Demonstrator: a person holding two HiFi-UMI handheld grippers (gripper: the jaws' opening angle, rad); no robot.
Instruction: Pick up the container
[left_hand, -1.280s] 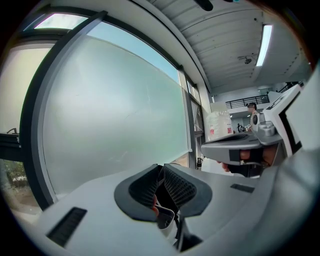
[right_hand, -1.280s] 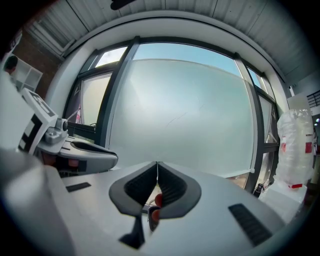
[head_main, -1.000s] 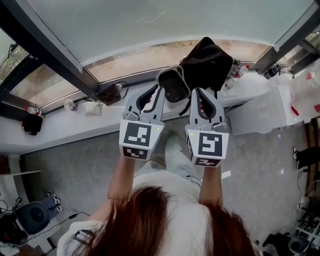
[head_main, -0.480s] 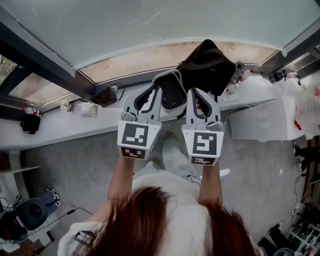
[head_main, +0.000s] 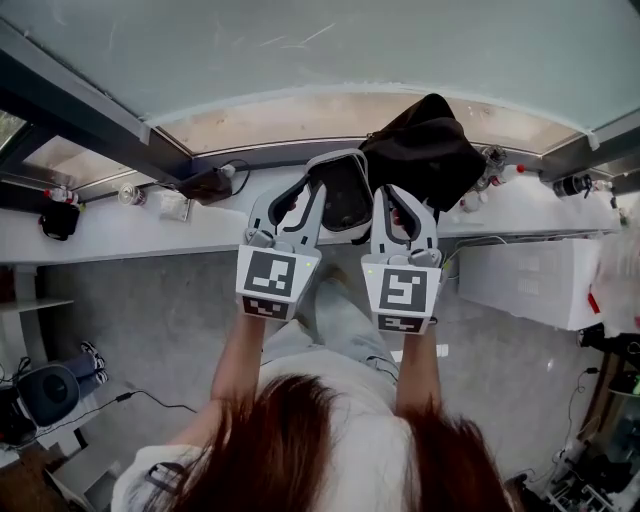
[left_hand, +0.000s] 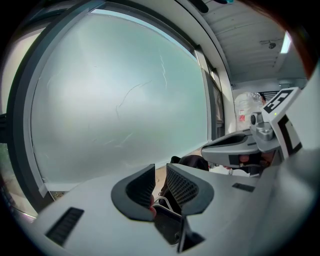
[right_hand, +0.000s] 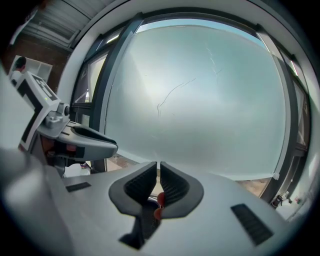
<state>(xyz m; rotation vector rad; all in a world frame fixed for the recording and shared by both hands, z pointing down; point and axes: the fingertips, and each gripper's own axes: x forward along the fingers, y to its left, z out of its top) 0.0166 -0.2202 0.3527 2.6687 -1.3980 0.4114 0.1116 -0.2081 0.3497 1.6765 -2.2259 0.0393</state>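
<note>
A container (head_main: 340, 190) with a dark inside and a pale rim hangs between my two grippers, above the white ledge (head_main: 150, 235). My right gripper (head_main: 385, 195) is shut on its right rim; in the right gripper view the jaws (right_hand: 158, 182) stand almost together, with the container's dark edge (right_hand: 145, 220) under them. My left gripper (head_main: 300, 190) is at the left rim, and its jaws are opening. In the left gripper view a gap shows between the pads (left_hand: 159, 187), and the container's rim (left_hand: 167, 225) lies low in that gap, free of the pads.
A black bag (head_main: 425, 150) lies on the ledge just behind the container. Small bottles (head_main: 490, 160) stand to its right, a white box (head_main: 530, 280) sits lower right, and a dark device with a cable (head_main: 205, 185) is at the left. A large window pane is ahead.
Both grippers and the container have come slightly lower and closer to me in the head view. The ledge and bag have shifted as the head turned.
</note>
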